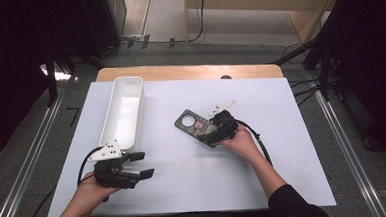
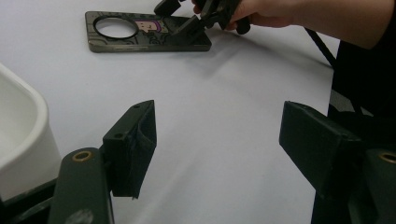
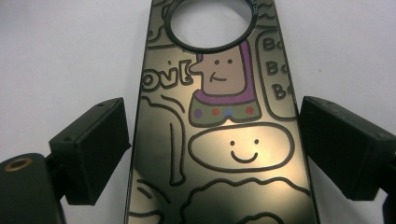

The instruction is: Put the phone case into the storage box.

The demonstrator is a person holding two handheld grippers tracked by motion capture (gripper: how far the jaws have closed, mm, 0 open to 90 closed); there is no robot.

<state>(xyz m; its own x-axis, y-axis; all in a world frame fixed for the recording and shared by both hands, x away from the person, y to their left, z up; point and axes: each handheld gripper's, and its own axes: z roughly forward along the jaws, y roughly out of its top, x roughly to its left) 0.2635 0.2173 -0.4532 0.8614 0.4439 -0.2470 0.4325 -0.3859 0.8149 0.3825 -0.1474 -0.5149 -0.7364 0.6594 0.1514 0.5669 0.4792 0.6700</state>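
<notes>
A dark, glossy rectangular tag [image 1: 190, 122] with a round hole and cartoon drawings lies flat on the white sheet at mid-table. My right gripper [image 1: 213, 131] is lowered over its near end. In the right gripper view the tag [image 3: 219, 116] runs between the two fingers of the open right gripper [image 3: 212, 149], with a thin gap on each side. My left gripper [image 1: 145, 164] rests open at the front left with nothing between its fingers [image 2: 133, 140]. From the left gripper view, the tag [image 2: 140, 39] and the right gripper [image 2: 187, 23] show farther off.
A long white bin [image 1: 140, 116] stands at the left, just beyond the left gripper, and its rounded corner [image 2: 23, 126] shows in the left gripper view. A white sheet [image 1: 194, 173] covers the wooden table [image 1: 189, 71]. Cables trail from both grippers.
</notes>
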